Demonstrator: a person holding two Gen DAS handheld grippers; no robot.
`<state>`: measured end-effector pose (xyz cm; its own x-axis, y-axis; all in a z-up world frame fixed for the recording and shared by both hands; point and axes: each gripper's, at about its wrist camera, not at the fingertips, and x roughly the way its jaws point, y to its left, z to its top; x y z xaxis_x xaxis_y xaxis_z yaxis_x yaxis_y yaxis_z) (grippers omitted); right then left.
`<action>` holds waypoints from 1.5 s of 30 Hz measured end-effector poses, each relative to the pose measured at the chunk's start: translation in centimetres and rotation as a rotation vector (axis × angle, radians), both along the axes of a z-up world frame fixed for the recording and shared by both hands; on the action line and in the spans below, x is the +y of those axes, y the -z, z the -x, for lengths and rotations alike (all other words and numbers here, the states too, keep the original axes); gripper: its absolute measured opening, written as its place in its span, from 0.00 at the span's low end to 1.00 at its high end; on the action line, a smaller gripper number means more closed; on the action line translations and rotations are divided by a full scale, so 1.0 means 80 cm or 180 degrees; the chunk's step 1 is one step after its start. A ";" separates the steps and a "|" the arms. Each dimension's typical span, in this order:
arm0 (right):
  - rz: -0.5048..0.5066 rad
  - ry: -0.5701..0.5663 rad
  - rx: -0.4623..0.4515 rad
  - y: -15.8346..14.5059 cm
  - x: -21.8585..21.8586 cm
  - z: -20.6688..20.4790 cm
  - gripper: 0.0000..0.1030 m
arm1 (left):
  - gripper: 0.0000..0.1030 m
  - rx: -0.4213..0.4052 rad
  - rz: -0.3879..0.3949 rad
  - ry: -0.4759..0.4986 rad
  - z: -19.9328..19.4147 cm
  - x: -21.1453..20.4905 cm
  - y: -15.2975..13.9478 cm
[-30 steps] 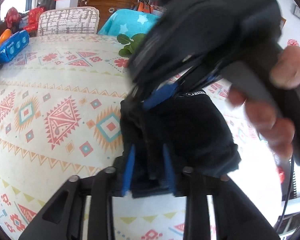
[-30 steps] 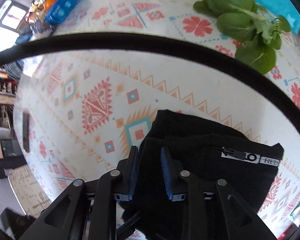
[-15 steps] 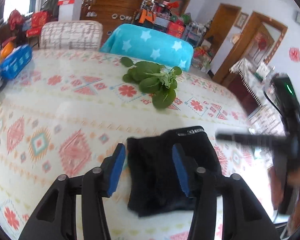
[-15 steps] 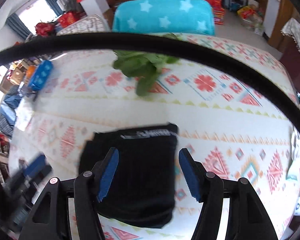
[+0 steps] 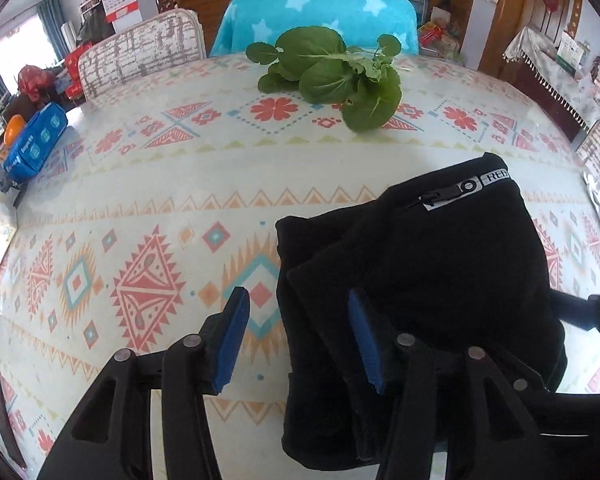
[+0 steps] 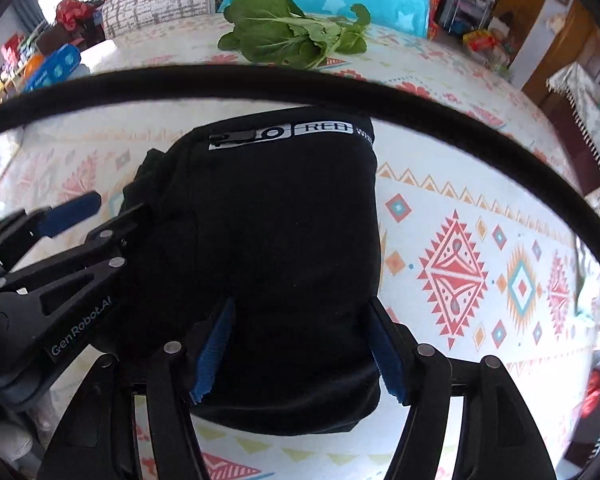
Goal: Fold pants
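A: Where are the pants (image 5: 440,264) lying, and what are the two grippers doing?

B: The pants are lying as one compact black bundle on the patterned table (image 5: 140,184), with the printed waistband (image 6: 292,133) at the far edge; the left gripper (image 5: 298,338) is standing spread, one blue pad over the bare cloth of the table and the other at the bundle's left edge; the right gripper (image 6: 300,354) is also spread wide, its pads standing on both sides of the near edge, pinching nothing.

A: What is risking to go wrong from here?

B: I am thinking the layers are the danger; on the left side a lower layer is sticking out under the upper one, so a push or a careless closing there may drag the top layer and open the fold; also the black cable (image 6: 300,92) is hanging across the right view and may catch.

A: And counting the things?

B: One pair of pants, two grippers, one bunch of leafy greens (image 5: 332,76), one blue packet (image 5: 34,144), two chairs behind the table.
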<state>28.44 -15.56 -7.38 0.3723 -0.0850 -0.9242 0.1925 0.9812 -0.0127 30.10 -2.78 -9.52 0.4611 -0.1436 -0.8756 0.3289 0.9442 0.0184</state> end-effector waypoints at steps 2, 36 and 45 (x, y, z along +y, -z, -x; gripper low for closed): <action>-0.0035 -0.0006 -0.0035 0.001 -0.003 -0.001 0.74 | 0.49 0.0044 0.0085 0.0008 -0.002 0.005 -0.003; -0.0203 0.0730 -0.0798 -0.056 -0.024 0.222 0.81 | 0.76 -0.0962 0.0021 -0.0429 0.216 0.063 -0.155; 0.0071 0.0692 -0.1118 -0.083 -0.031 0.304 0.90 | 0.76 -0.1270 0.0008 -0.0503 0.296 0.038 -0.191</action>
<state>4.11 -18.07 -0.70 0.6359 -0.2149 -0.7413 0.3916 0.9175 0.0700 6.43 0.28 5.76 0.7802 -0.0460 -0.6238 0.1478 0.9826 0.1123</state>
